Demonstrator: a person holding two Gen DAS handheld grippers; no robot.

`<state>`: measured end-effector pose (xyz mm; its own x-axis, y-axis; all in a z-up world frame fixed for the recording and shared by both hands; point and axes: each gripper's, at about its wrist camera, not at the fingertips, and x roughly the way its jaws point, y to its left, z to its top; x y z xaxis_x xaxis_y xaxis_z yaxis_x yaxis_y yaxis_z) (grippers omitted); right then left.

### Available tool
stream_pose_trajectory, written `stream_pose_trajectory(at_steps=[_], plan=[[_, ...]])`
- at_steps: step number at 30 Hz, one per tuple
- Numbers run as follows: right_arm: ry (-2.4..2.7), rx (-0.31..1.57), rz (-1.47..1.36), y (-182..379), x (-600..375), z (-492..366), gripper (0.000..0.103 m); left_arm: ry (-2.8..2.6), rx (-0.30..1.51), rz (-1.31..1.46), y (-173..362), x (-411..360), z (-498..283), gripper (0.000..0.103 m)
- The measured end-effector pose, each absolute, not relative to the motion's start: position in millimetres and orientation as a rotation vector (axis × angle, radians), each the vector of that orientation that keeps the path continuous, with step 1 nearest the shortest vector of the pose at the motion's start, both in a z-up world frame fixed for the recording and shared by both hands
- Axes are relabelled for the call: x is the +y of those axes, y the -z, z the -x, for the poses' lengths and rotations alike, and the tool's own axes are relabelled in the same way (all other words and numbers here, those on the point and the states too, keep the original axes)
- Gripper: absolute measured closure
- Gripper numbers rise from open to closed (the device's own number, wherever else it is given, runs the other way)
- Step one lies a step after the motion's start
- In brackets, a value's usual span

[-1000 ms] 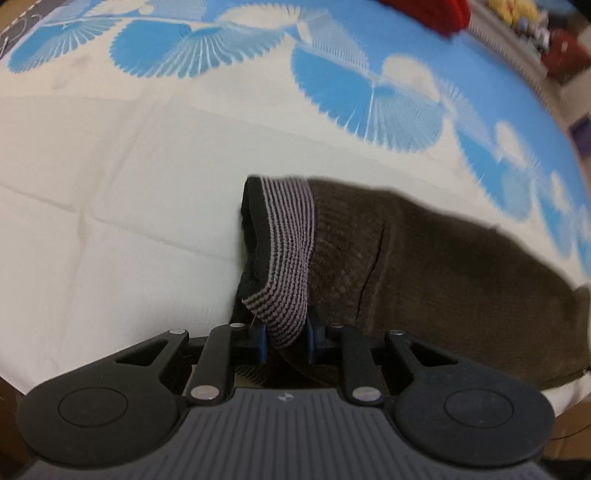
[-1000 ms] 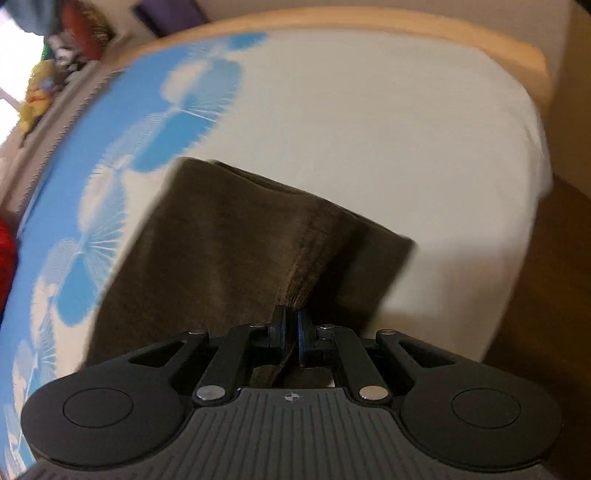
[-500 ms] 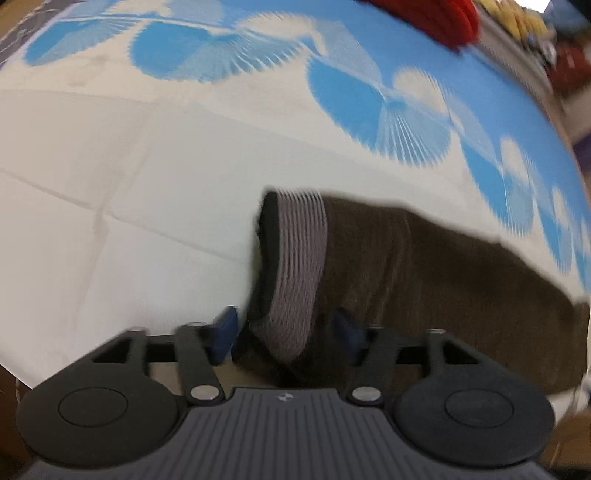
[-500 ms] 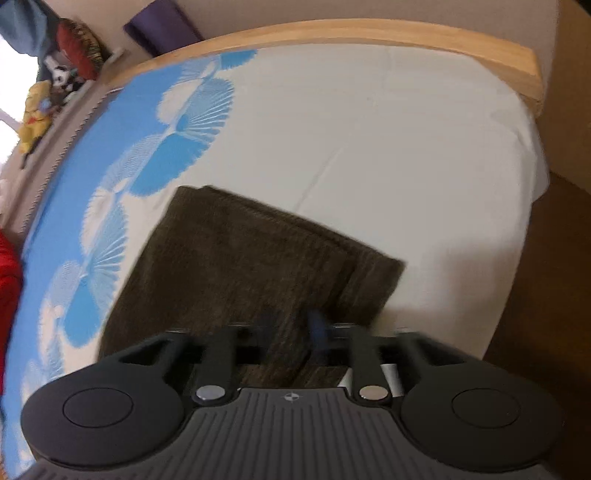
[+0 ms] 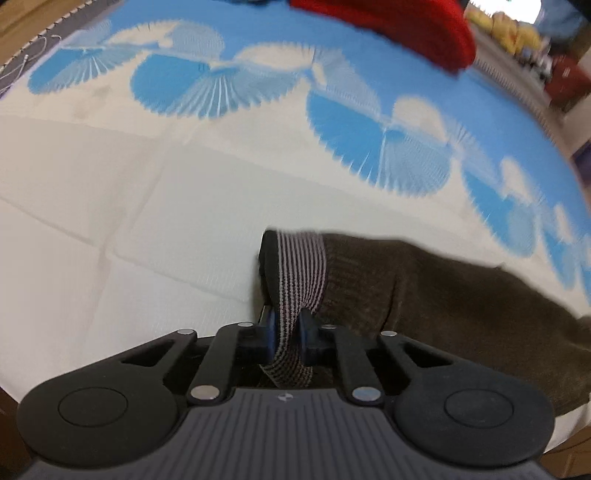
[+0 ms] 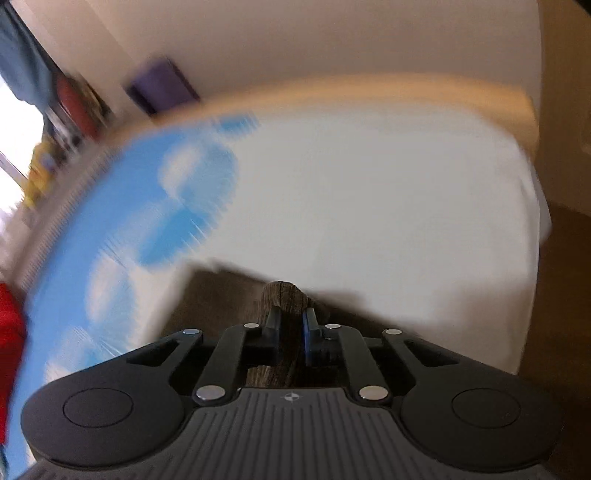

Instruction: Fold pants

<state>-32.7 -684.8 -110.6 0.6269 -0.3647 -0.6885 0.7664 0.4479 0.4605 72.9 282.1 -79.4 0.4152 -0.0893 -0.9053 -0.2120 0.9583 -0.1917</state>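
Dark brown pants (image 5: 443, 295) with a grey striped waistband (image 5: 301, 269) lie folded on the bed. My left gripper (image 5: 286, 328) is shut on the striped waistband at the pants' near left corner. In the right wrist view, my right gripper (image 6: 291, 325) is shut on a bunched brown fold of the pants (image 6: 282, 295), with the rest of the pants (image 6: 214, 295) lying below it. That view is blurred by motion.
The bed carries a white sheet (image 5: 129, 221) and a blue fan-patterned cover (image 5: 369, 140). A red garment (image 5: 406, 26) lies at the far side. A wooden bed frame (image 6: 369, 92) and the bed's right edge (image 6: 535, 221) show in the right wrist view.
Both grippers opened half a second ago and have shut again on the pants. The right gripper has lifted its fold, and its view has tilted up.
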Motion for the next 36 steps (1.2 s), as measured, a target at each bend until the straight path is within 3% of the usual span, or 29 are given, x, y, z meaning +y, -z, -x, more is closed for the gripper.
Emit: stream_pose_trajectory(at_steps=[2,4,6,8,10,13,18,20,23,28,31,34,36], plan=[[0.784,0.515,-0.788,94.9,-677.1,42.5,0.092,-0.080,1.168,0.290,81.4,282.5,-70.7,0.091],[0.851,0.639,-0.772,112.3,-682.6,41.3,0.091,-0.080,1.249,0.218,94.4,275.5,-74.2,0.088],[0.880,0.819,-0.855,152.0,-697.7,40.3,0.090,-0.071,1.319,0.108,105.5,264.6,-76.2,0.072],[0.905,0.911,-0.915,174.2,-704.9,45.4,0.080,-0.132,1.270,0.036,97.6,261.7,-74.6,0.058],[0.950,0.870,-0.903,166.7,-704.2,51.4,0.068,-0.161,1.133,0.047,74.2,261.8,-71.7,0.059],[0.950,0.731,-0.769,130.4,-690.2,49.1,0.068,-0.048,1.042,0.079,58.8,248.6,-73.2,0.059],[0.664,0.658,-0.590,107.6,-651.9,20.2,0.065,0.079,1.208,-0.052,96.3,214.7,-83.1,0.066],[0.581,0.706,-0.616,116.7,-644.1,7.6,0.065,0.015,1.324,-0.174,123.5,211.4,-84.0,0.077],[0.535,0.786,-0.626,130.1,-636.1,-4.1,0.065,0.036,1.299,-0.192,114.6,203.3,-83.0,0.064],[0.501,0.804,-0.590,124.7,-620.3,-17.0,0.064,0.120,1.095,-0.132,73.9,185.1,-77.8,0.064],[0.499,0.834,-0.580,129.4,-617.9,-23.8,0.063,0.131,1.059,-0.079,74.5,177.2,-98.9,0.064],[0.506,0.858,-0.582,136.1,-619.3,-23.4,0.063,0.080,1.123,-0.098,101.6,176.5,-119.6,0.071],[0.510,0.884,-0.584,141.2,-621.1,-23.0,0.063,-0.031,1.233,-0.182,129.4,181.6,-136.6,0.097]])
